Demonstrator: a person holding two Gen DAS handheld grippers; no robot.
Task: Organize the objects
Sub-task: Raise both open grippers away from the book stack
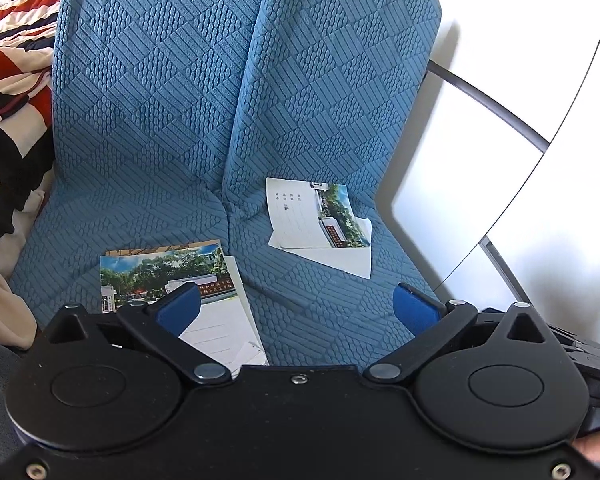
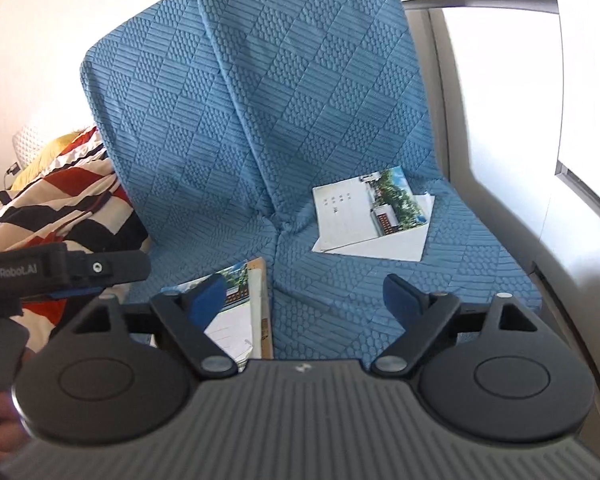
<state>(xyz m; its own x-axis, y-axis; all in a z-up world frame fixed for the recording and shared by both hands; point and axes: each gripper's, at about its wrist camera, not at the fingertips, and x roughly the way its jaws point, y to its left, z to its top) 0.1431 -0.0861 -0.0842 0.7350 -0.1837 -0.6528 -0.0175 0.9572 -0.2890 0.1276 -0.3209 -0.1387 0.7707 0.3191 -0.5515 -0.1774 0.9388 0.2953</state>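
Blue quilted seat cover under two booklet stacks, striped blanket alongside, both claws agape, empty.

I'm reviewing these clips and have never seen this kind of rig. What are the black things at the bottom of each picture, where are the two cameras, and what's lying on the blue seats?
There is no robot arm here. A person carries a two-finger gripper in each hand, and each gripper has a wide-angle camera looking forward along its fingers. The black body low in each picture is that gripper itself.

The left gripper and right gripper both stand open, holding nothing.

Ahead are blue quilted seat cushions. One stack of booklets with a photo cover lies on the near left seat; another booklet lies on loose white paper on the right seat. A striped blanket sits to the left.
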